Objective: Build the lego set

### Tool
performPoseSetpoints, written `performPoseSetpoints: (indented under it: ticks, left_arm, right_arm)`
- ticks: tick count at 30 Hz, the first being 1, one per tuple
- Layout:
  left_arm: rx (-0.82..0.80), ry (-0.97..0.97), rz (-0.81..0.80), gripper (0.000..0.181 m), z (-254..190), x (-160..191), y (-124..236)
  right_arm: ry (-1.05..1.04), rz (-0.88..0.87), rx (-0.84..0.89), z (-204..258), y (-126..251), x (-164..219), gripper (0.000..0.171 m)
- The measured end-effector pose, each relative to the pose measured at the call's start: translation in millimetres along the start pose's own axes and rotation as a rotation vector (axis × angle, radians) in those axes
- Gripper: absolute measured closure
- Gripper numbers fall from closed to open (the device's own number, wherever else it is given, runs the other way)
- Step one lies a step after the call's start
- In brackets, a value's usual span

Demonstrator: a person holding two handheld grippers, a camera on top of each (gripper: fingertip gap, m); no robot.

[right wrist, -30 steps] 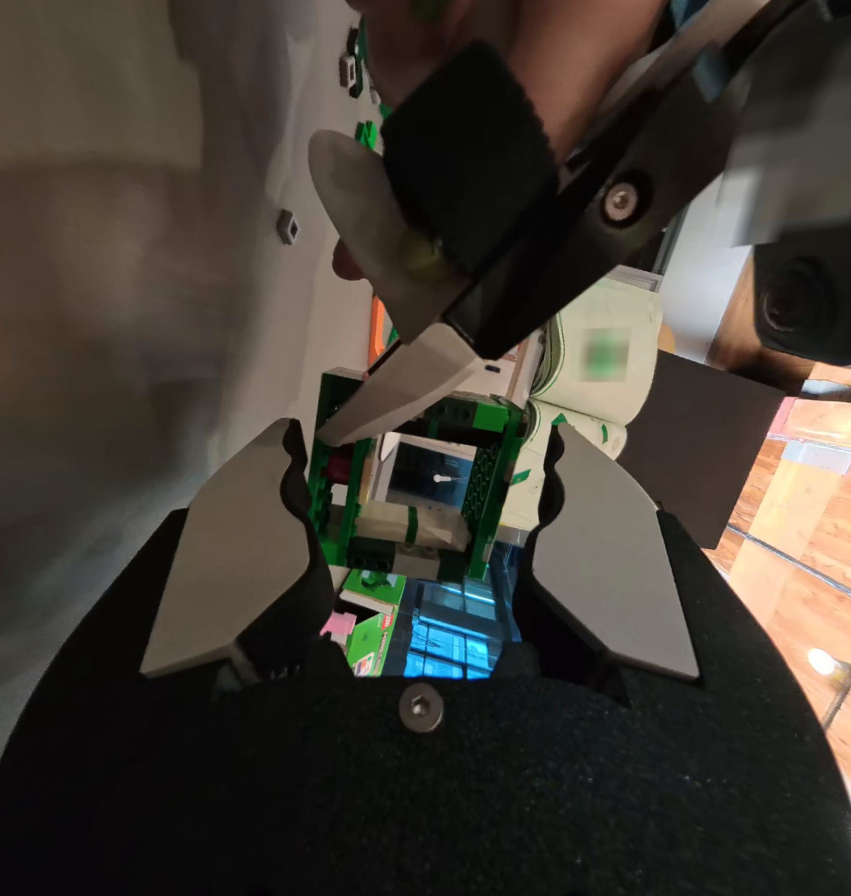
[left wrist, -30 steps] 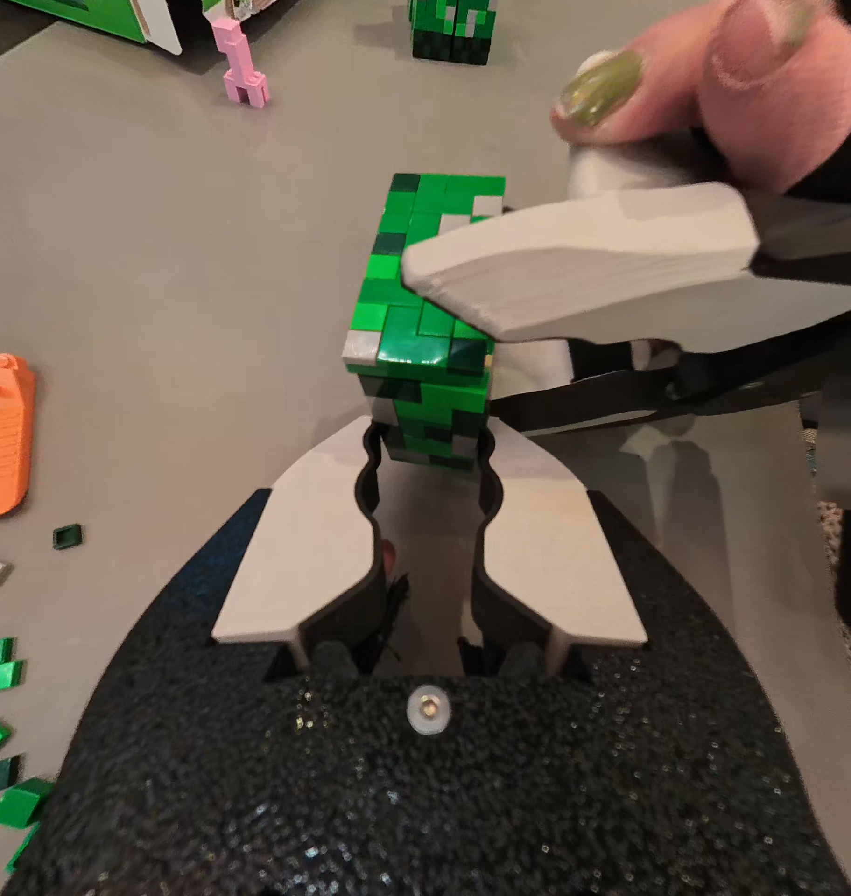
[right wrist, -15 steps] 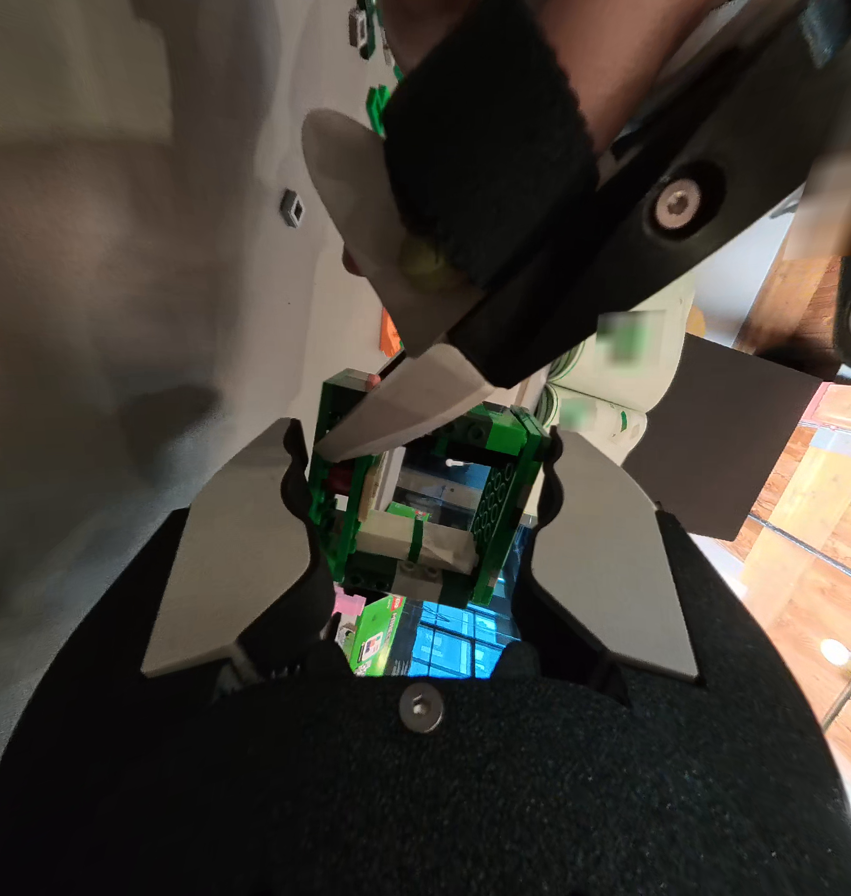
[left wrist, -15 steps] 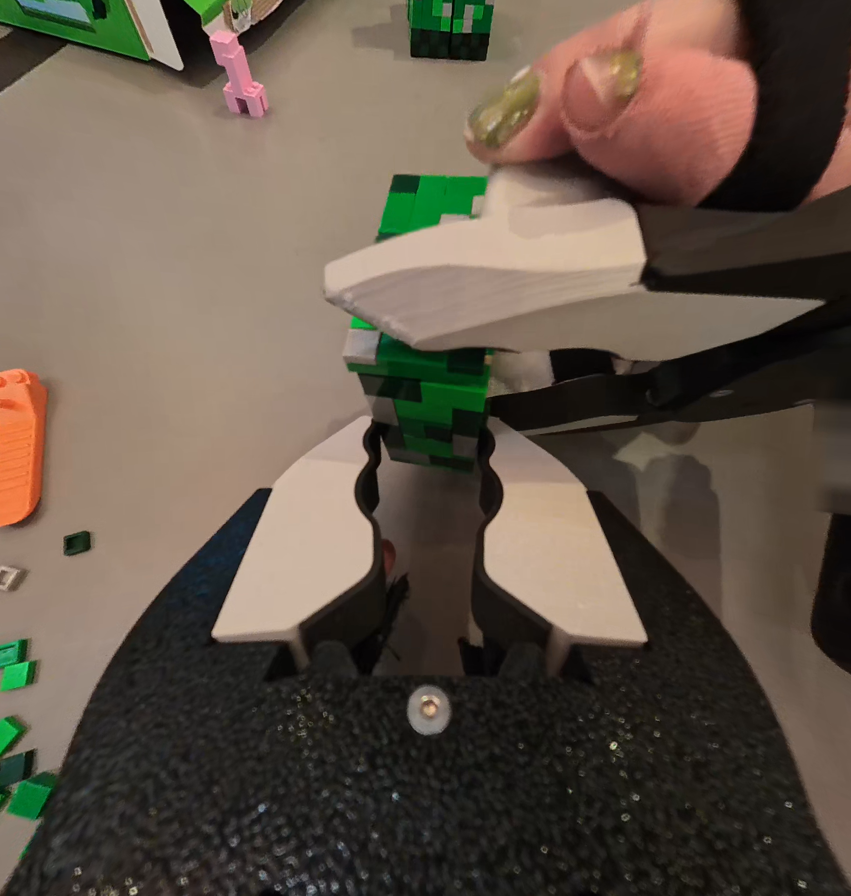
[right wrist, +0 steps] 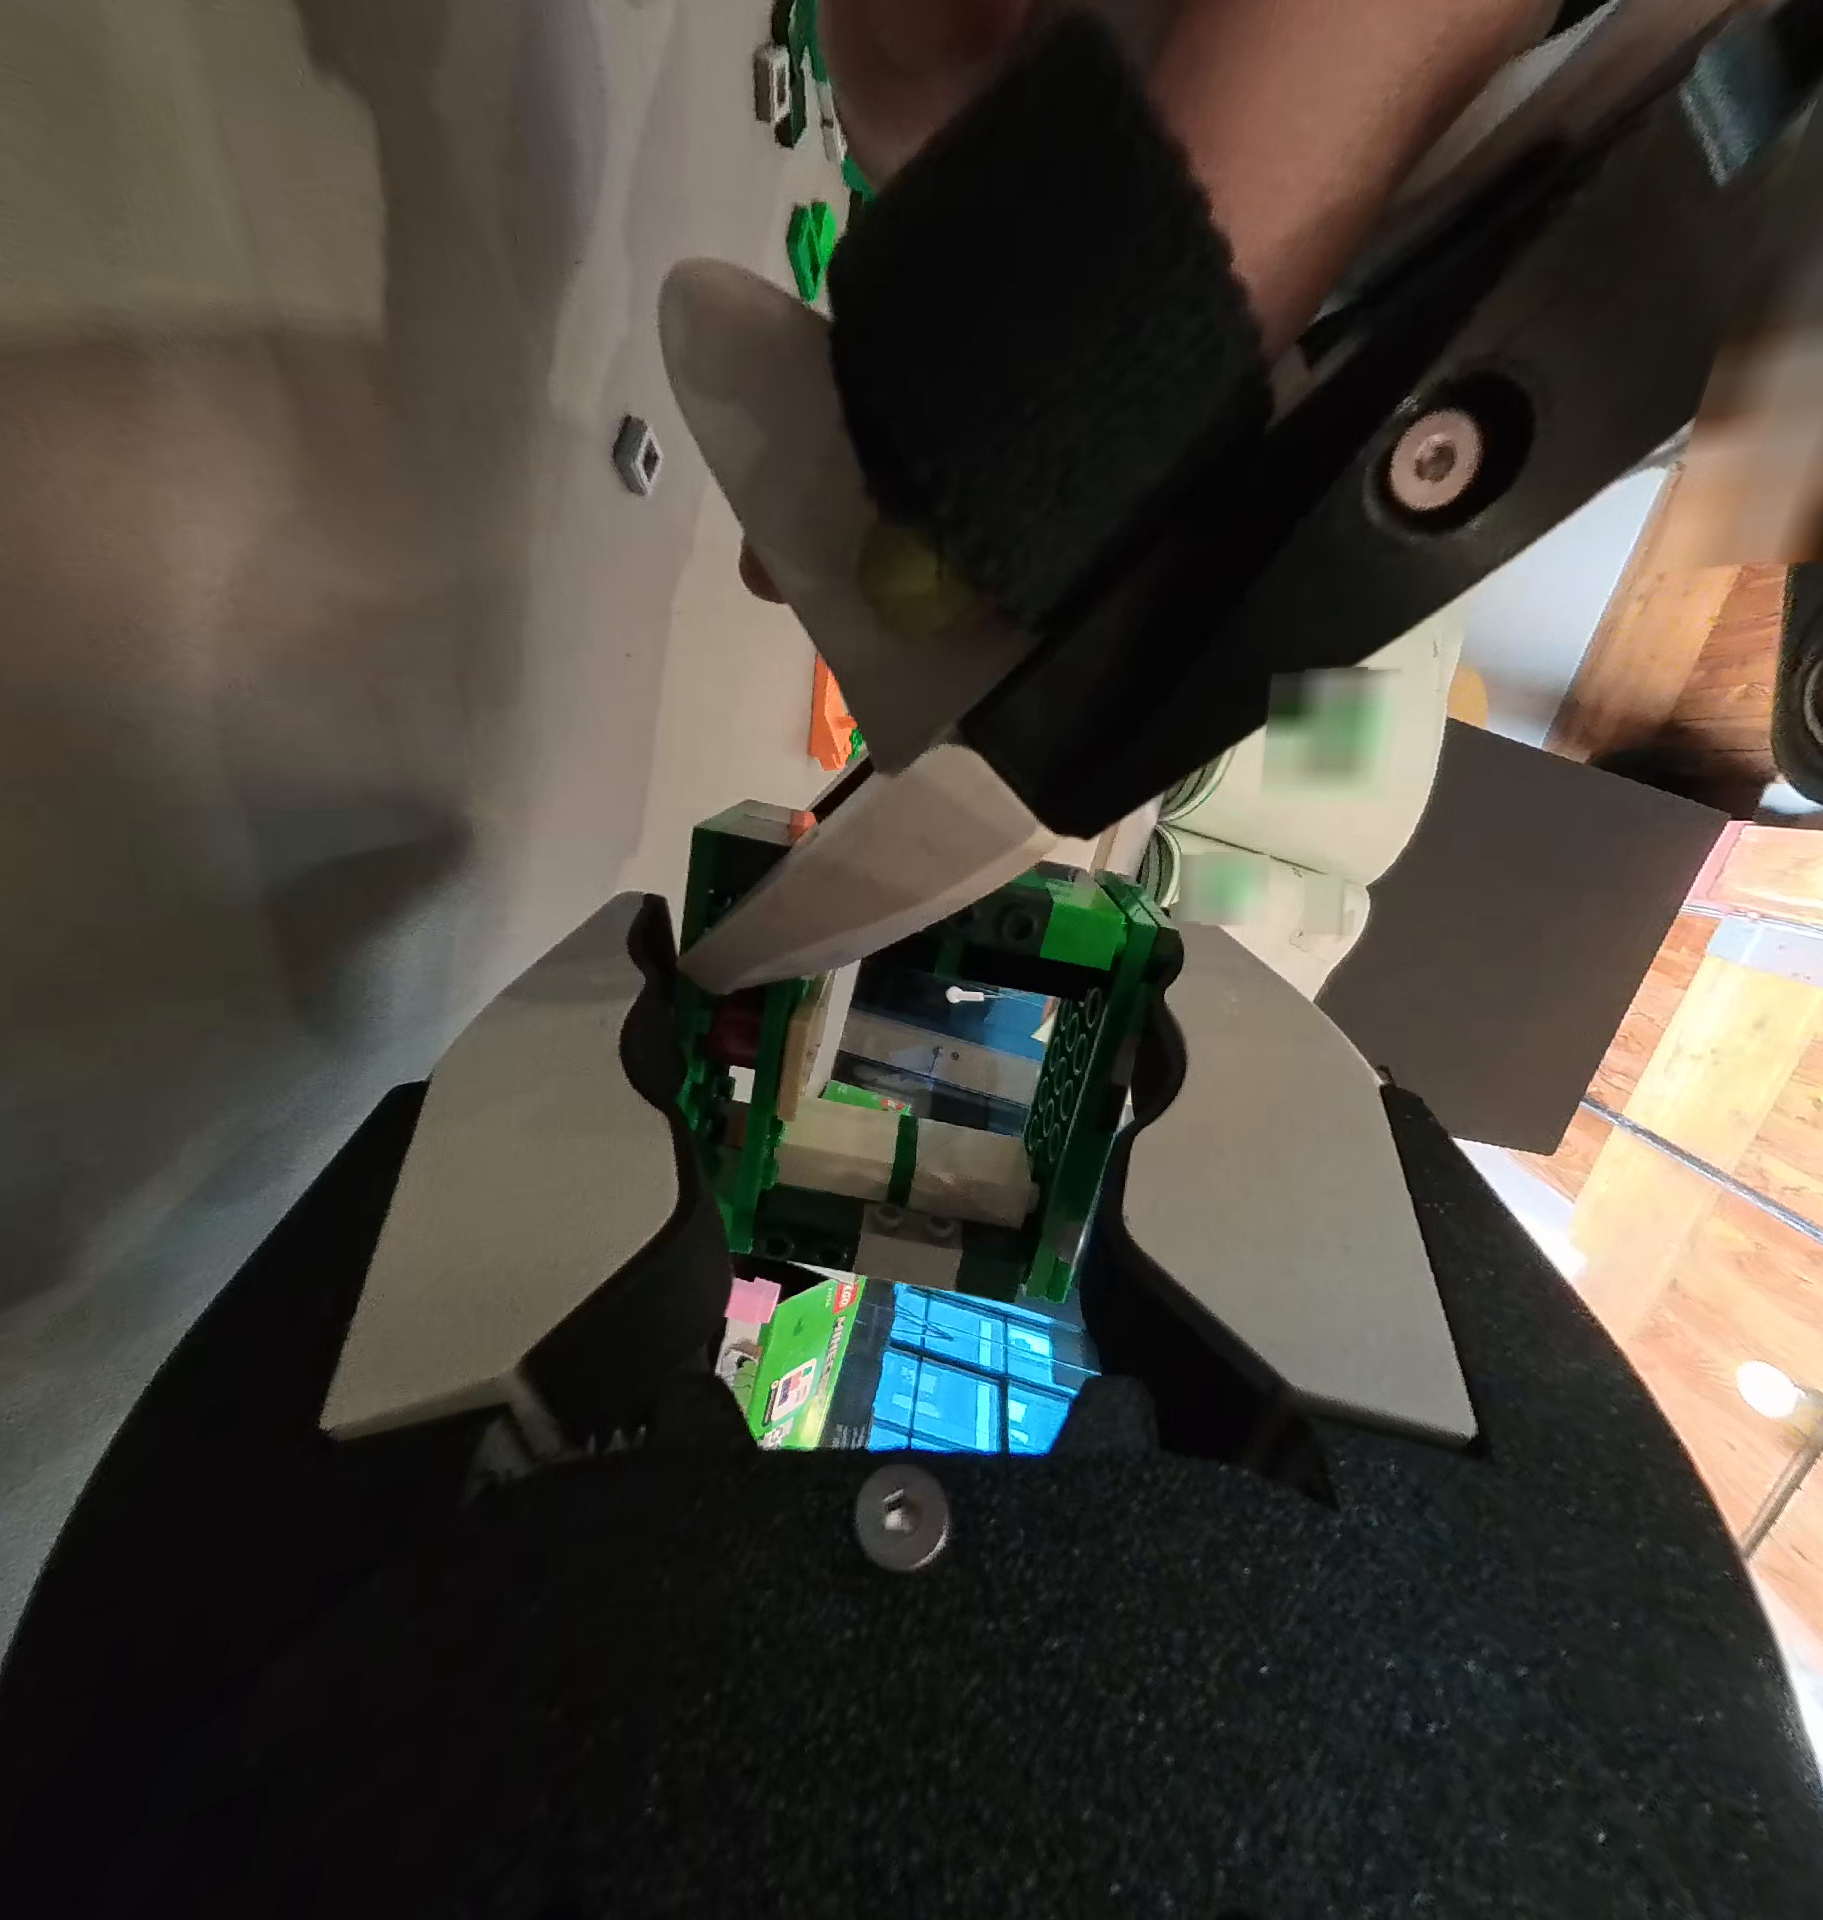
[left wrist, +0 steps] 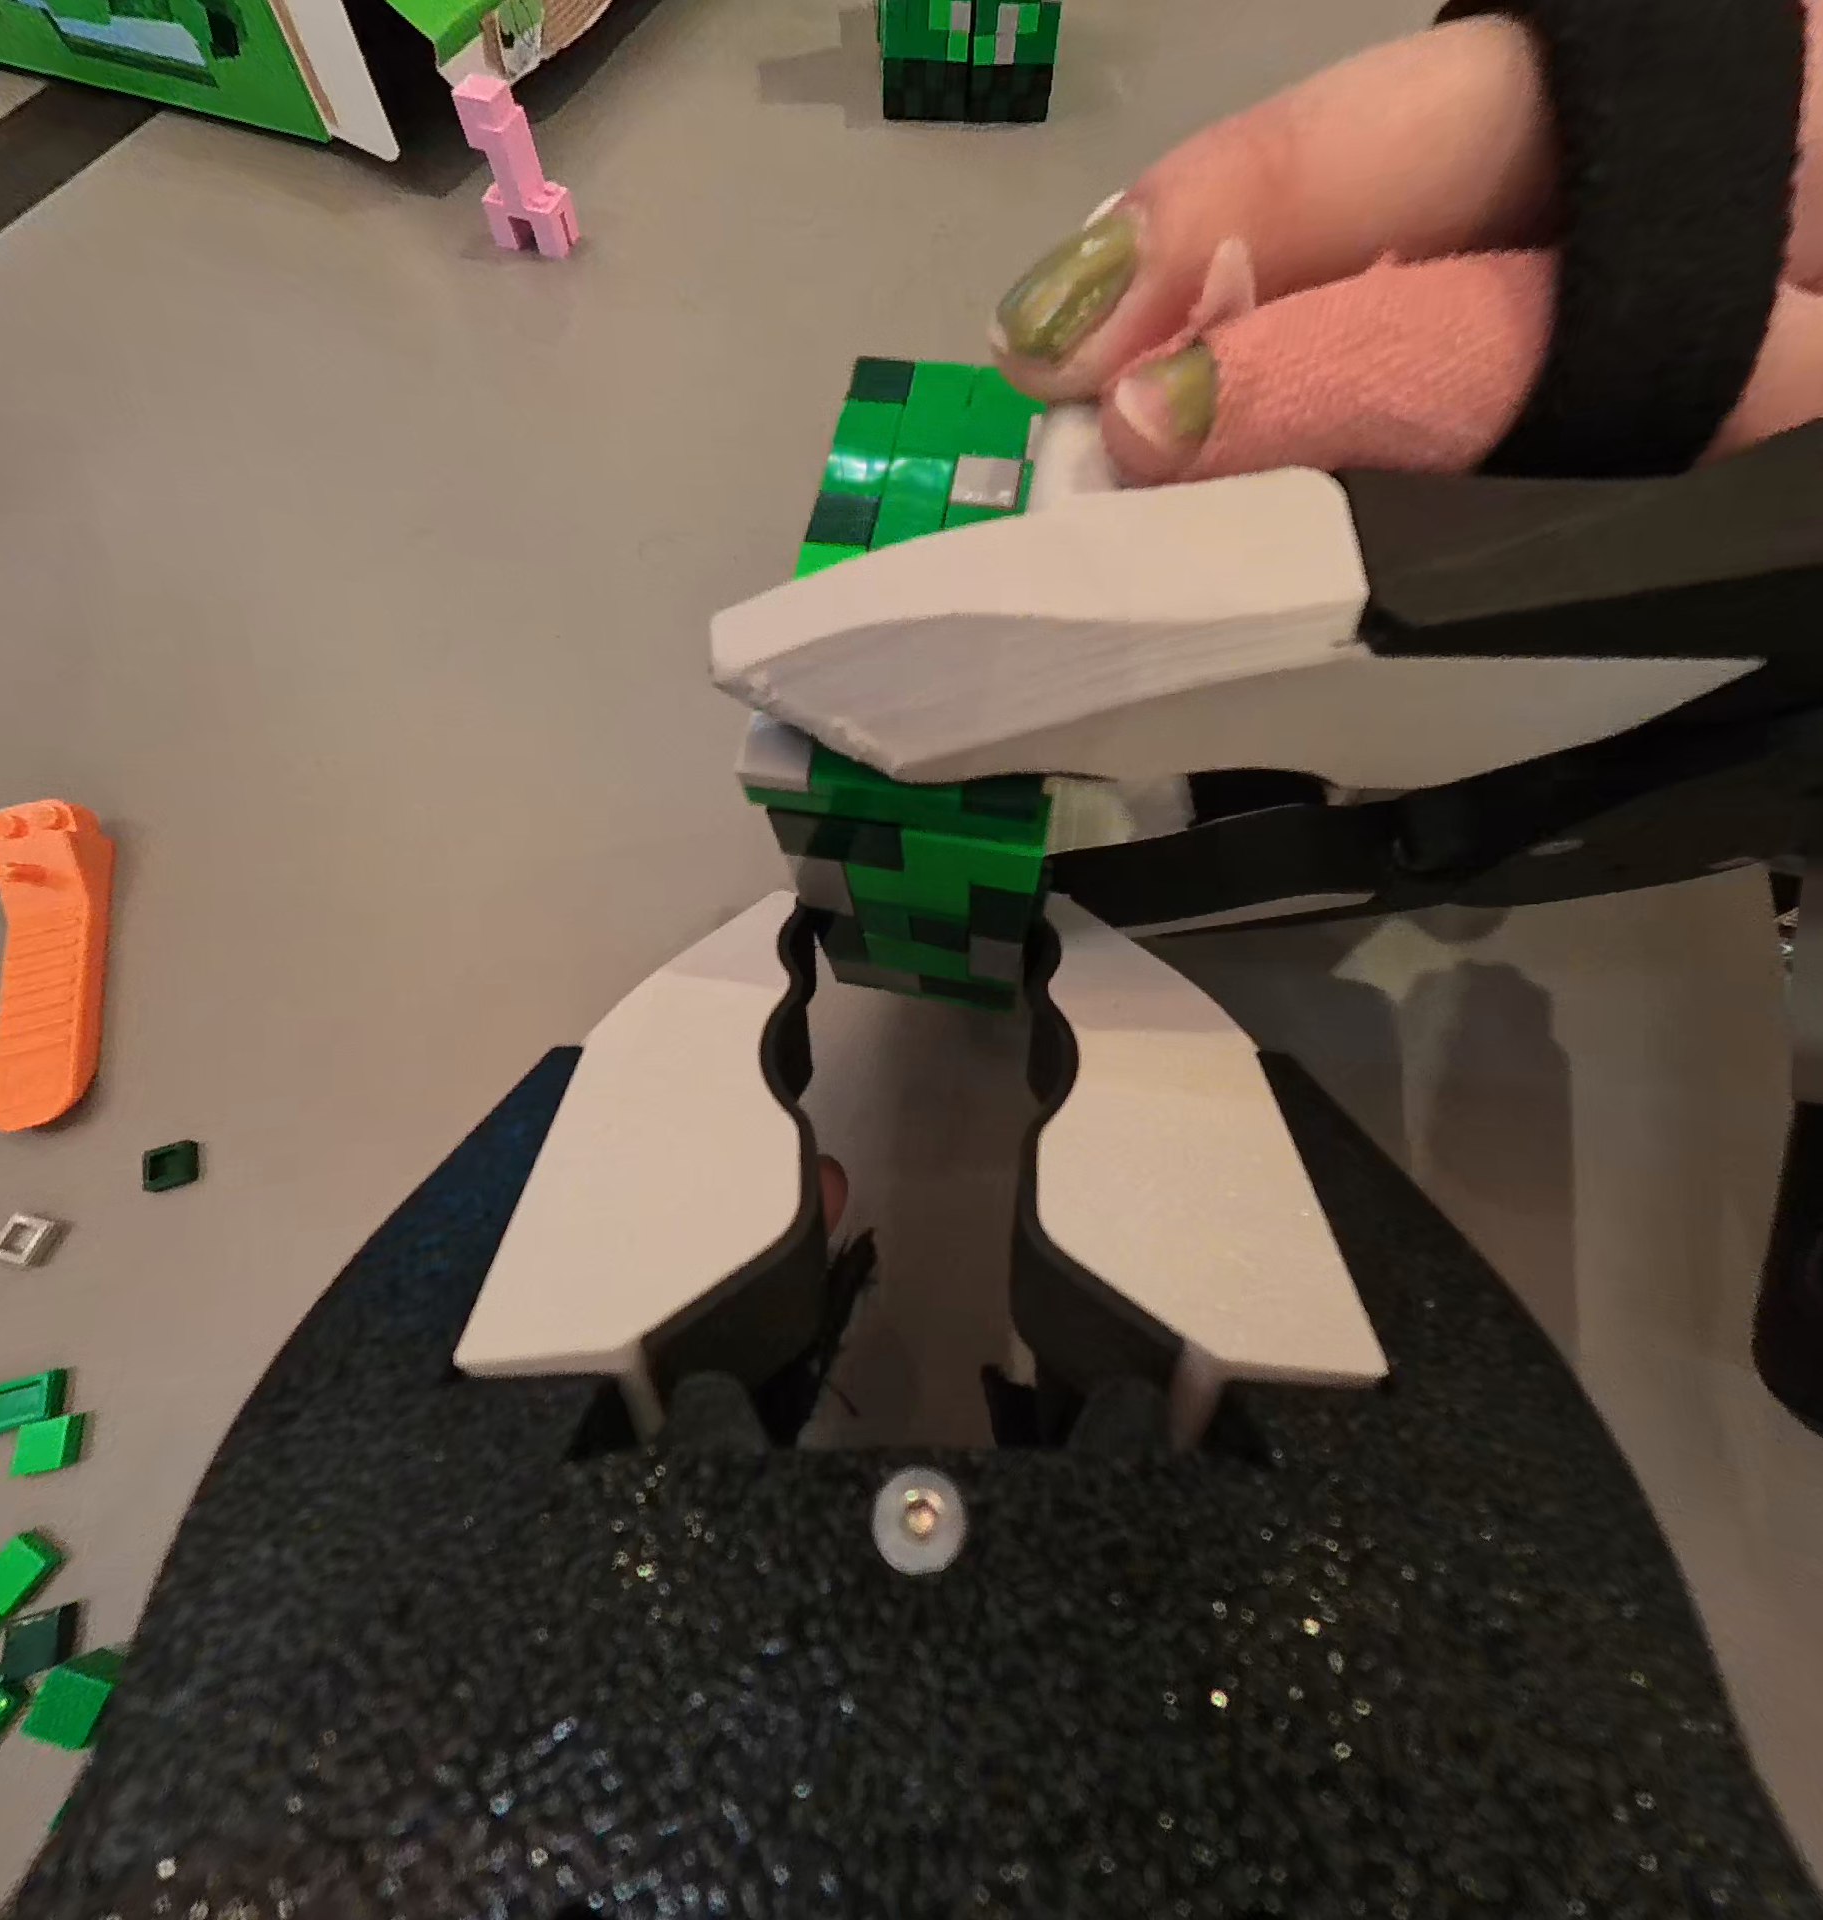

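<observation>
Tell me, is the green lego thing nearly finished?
Partly. One green block already stands built at the back, near a pink figure. In hand: the tall green body, clamped by the left gripper and by the right gripper, which shows it hollow. Left: loose green tiles on the table at the left.

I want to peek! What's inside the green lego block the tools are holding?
The green lego block is hollow: a cream bar with a green band crosses it, a dark red piece sits beside one wall. The left tool's finger covers the upper corner.
</observation>
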State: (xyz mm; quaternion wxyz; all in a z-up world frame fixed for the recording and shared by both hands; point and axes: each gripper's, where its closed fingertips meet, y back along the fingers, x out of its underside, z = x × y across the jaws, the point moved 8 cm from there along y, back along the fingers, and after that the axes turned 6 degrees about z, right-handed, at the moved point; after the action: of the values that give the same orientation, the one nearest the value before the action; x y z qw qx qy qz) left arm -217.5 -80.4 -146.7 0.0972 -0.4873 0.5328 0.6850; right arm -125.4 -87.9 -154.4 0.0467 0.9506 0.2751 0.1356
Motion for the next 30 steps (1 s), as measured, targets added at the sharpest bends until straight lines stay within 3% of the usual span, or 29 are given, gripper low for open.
performPoseSetpoints:
  ticks: [30]
  left_arm:
    - [0.015,0.052,0.066,0.143,-0.6,8.8,-9.8]
  right_arm:
    - [0.036,-0.034,-0.026,12.5,-1.8,-3.6,0.088]
